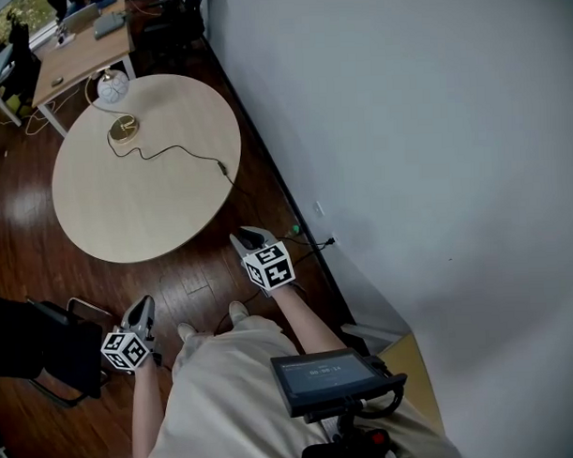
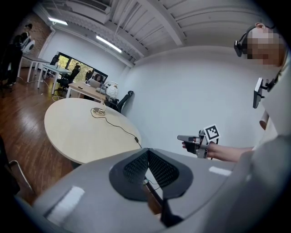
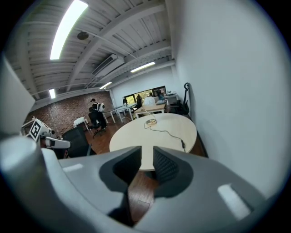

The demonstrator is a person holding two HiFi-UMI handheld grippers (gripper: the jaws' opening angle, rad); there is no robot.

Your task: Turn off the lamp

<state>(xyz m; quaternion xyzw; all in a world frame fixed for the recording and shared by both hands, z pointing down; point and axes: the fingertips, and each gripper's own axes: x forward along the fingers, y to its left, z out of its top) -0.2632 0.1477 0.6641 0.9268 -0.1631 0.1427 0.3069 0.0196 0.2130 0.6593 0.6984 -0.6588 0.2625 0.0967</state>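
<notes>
Two claws: left claw (image 1: 142,308) pressed together, right claw (image 1: 252,239) spread, empty. The lamp (image 1: 113,87) could be toppled if its cord (image 1: 171,150) is snagged.

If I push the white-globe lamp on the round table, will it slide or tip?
Likely top-heavy: its white globe shade stands above a round brass base, so a high push may tip it. Its thin black cord looks floppy.

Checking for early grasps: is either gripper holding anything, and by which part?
Nothing is held. The grey left gripper has its jaws meeting at the tips around nothing; the grey right gripper has its jaws apart and empty. Both are short of the round beige table.
</notes>
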